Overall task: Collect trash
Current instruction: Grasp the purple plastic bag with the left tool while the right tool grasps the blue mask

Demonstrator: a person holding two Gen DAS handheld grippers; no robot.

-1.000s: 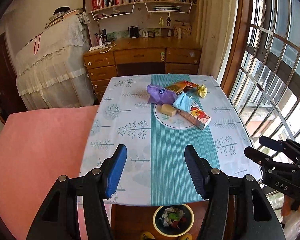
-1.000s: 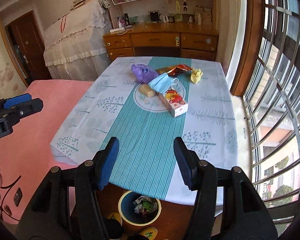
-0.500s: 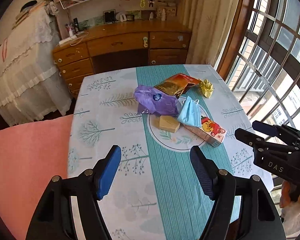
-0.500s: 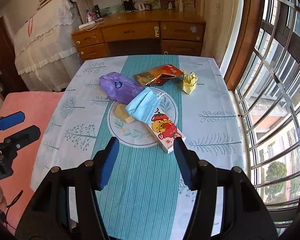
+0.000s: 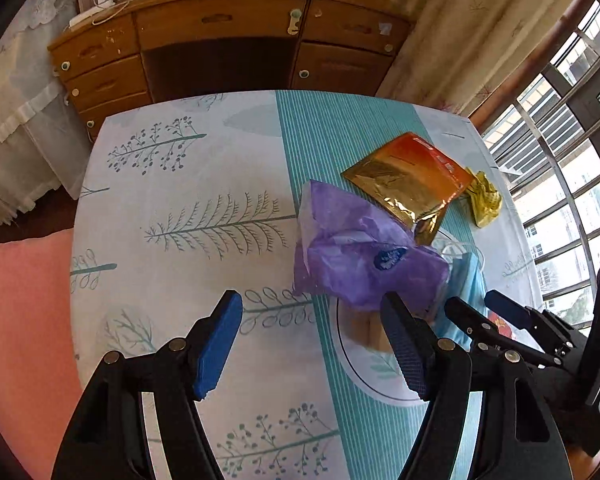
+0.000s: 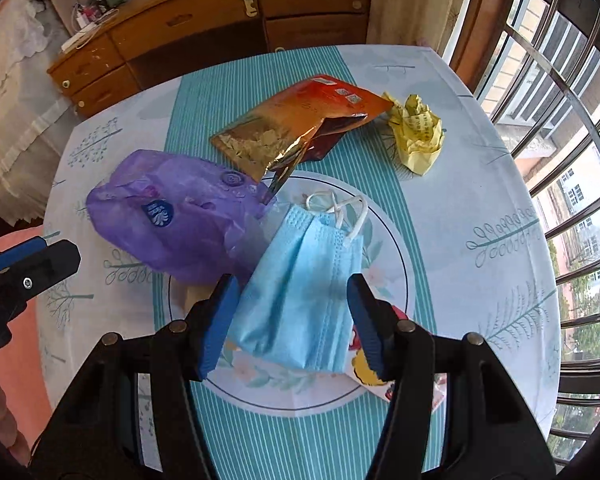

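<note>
Trash lies on the table [image 6: 480,208]. A blue face mask [image 6: 304,280] sits between the open fingers of my right gripper [image 6: 294,312], not gripped. A purple plastic bag [image 6: 180,216] [image 5: 360,256] lies left of the mask. My left gripper [image 5: 312,340] is open, hovering just left of the bag with its right finger at the bag's near edge. A gold-orange foil packet [image 6: 300,124] [image 5: 412,180] and a crumpled yellow paper [image 6: 418,132] [image 5: 486,198] lie farther back. A cartoon-printed carton [image 6: 372,372] and a tan block [image 5: 368,328] are partly hidden.
A wooden desk with drawers [image 5: 220,40] stands beyond the table. A barred window [image 6: 572,120] runs along the right. A pink surface [image 5: 20,320] lies to the left. The table edges are close on the left and right.
Both grippers have moved forward and down over the table to the trash pile. The right gripper now straddles the blue mask; the left is now beside the purple bag.
</note>
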